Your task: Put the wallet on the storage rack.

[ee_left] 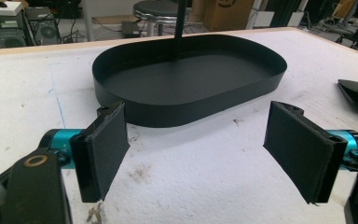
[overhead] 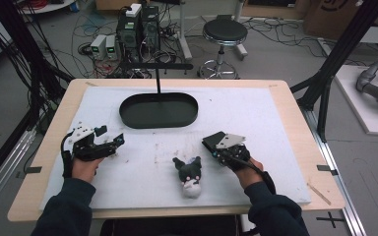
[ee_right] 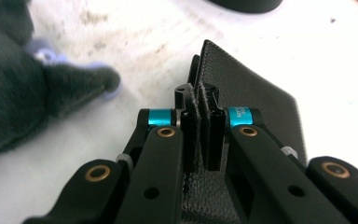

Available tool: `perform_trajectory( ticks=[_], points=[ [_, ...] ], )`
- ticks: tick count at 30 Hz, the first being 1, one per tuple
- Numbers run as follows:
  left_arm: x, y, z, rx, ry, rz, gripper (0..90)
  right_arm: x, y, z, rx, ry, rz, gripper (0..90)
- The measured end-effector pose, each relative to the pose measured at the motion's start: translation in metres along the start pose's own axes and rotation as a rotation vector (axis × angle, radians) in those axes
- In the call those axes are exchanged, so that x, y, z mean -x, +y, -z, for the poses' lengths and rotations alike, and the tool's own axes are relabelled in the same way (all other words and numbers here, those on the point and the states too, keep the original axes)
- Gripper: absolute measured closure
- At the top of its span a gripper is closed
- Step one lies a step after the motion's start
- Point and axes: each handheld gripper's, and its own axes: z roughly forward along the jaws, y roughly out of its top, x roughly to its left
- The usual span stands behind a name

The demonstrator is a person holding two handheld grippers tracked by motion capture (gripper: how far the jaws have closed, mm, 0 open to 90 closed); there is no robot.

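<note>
1. At the left of the high view, the left gripper (overhead: 119,139) rests on the white mat (overhead: 285,147). In the left gripper view its jaws stand wide apart with nothing between them.
2. The black oval tray (overhead: 158,110) sits in the upper centre of the high view, a thin post rising from it, well apart from both grippers.
3. A dark plush toy (overhead: 189,176) lies at lower centre, between the two hands.
4. Right of centre, the right gripper (overhead: 215,145) has its pads pressed on an edge of the black wallet (ee_right: 256,88), which lies on the mat just right of the toy.
</note>
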Motion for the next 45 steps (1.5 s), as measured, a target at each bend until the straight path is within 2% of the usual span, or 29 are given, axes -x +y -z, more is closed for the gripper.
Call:
perform_trajectory(
  ticks=[2, 3, 5, 8, 10, 11, 13, 14, 15, 16, 19, 21, 22, 23, 24, 26, 27, 28, 30, 31, 33, 39, 45],
  points=[
    [0.000, 0.000, 0.000, 0.000, 0.001, 0.000, 21.4, 0.005, 0.001, 0.007, 0.036, 0.008, -0.038, 88.9],
    [0.000, 0.000, 0.000, -0.001, 0.000, 0.000, 21.5, 0.009, 0.003, 0.013, 0.076, 0.017, -0.071, 89.0],
    [-0.001, 0.000, 0.000, -0.001, 0.002, -0.001, 21.5, 0.011, 0.004, 0.017, 0.089, 0.021, -0.080, 89.0],
    [-0.001, 0.000, 0.000, 0.001, 0.002, 0.003, 21.5, 0.018, 0.009, 0.030, 0.148, 0.013, -0.118, 89.8],
    [-0.001, 0.000, 0.000, 0.001, 0.001, 0.002, 21.5, 0.028, 0.009, 0.043, 0.194, -0.018, -0.161, 90.0],
    [-0.001, 0.000, 0.000, 0.001, 0.001, 0.003, 21.5, 0.028, 0.009, 0.043, 0.194, -0.018, -0.161, 90.0],
    [-0.001, 0.000, 0.001, 0.001, 0.001, 0.003, 21.5, 0.038, 0.004, 0.049, 0.205, -0.056, -0.189, 90.0],
    [-0.001, 0.000, 0.001, 0.001, 0.001, 0.002, 21.5, 0.051, -0.005, 0.053, 0.207, -0.086, -0.238, 90.0],
    [-0.001, 0.000, 0.001, 0.001, 0.001, 0.002, 21.5, 0.051, -0.005, 0.053, 0.207, -0.086, -0.238, 90.0],
    [0.000, 0.000, 0.000, 0.000, 0.003, 0.001, 21.5, 0.059, -0.012, 0.053, 0.201, -0.094, -0.284, 90.0],
    [0.000, 0.000, 0.000, 0.000, 0.002, -0.001, 21.5, 0.065, -0.020, 0.054, 0.215, -0.085, -0.315, 90.0],
    [-0.001, 0.000, 0.000, -0.001, 0.003, -0.002, 21.5, 0.066, -0.021, 0.054, 0.223, -0.082, -0.313, 90.0],
    [-0.001, 0.000, -0.001, -0.002, 0.005, 0.001, 21.6, 0.065, -0.020, 0.057, 0.264, -0.040, -0.316, 80.4],
    [-0.001, 0.000, -0.001, -0.002, 0.005, 0.001, 21.6, 0.065, -0.020, 0.057, 0.264, -0.040, -0.316, 80.4],
    [-0.001, 0.000, -0.001, -0.002, 0.004, 0.000, 21.6, 0.064, -0.019, 0.057, 0.274, -0.031, -0.313, 73.9],
    [-0.001, 0.000, -0.001, -0.004, 0.004, -0.001, 21.6, 0.059, -0.017, 0.056, 0.292, 0.015, -0.314, 54.8],
    [-0.001, 0.000, -0.001, -0.004, 0.005, 0.001, 21.6, 0.053, -0.013, 0.054, 0.294, 0.055, -0.291, 44.4],
    [-0.001, 0.000, -0.001, -0.003, 0.005, 0.001, 21.6, 0.053, -0.013, 0.054, 0.294, 0.055, -0.291, 44.4],
    [-0.001, 0.000, 0.000, -0.002, 0.004, -0.001, 21.6, 0.046, -0.010, 0.049, 0.278, 0.045, -0.240, 35.2],
    [-0.001, 0.000, 0.000, -0.002, 0.003, -0.002, 21.6, 0.044, -0.010, 0.045, 0.264, 0.036, -0.229, 33.6],
    [-0.001, 0.000, 0.000, -0.002, 0.001, -0.001, 21.6, 0.042, -0.011, 0.038, 0.249, 0.039, -0.242, 29.0],
    [0.000, 0.000, -0.001, -0.004, -0.002, -0.001, 21.6, 0.035, -0.012, 0.015, 0.194, 0.011, -0.229, 27.9],
    [-0.001, 0.000, -0.001, -0.008, 0.001, -0.003, 21.6, 0.033, -0.012, 0.010, 0.167, 0.060, -0.197, 61.7]
  ],
)
